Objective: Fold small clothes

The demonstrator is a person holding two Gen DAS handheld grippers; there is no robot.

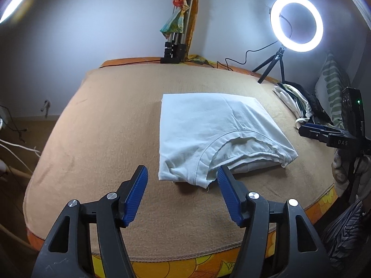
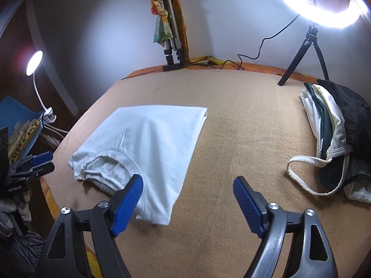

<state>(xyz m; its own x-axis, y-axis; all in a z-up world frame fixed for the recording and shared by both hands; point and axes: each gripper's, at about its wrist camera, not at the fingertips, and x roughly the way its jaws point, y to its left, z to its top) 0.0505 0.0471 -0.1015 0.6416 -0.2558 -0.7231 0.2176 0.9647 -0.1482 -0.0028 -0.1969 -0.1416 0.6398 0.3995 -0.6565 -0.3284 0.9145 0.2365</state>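
Note:
A white folded T-shirt (image 1: 208, 127) lies flat on the tan blanket (image 1: 104, 127), neckline toward me. My left gripper (image 1: 182, 173) is open and empty, just in front of the shirt's near edge, its right finger by the collar. In the right wrist view the shirt (image 2: 148, 139) lies left of centre. My right gripper (image 2: 187, 183) is open and empty above the blanket (image 2: 243, 127), its left fingertip over the shirt's near corner. The right gripper also shows at the right edge of the left wrist view (image 1: 313, 132), and the left gripper at the left edge of the right wrist view (image 2: 39, 162).
A pile of dark and white clothes (image 2: 336, 134) lies at the right, also in the left wrist view (image 1: 299, 102). A ring light on a small tripod (image 1: 296, 23) and a folded tripod (image 1: 176, 34) stand at the far edge. A desk lamp (image 2: 34, 64) stands left.

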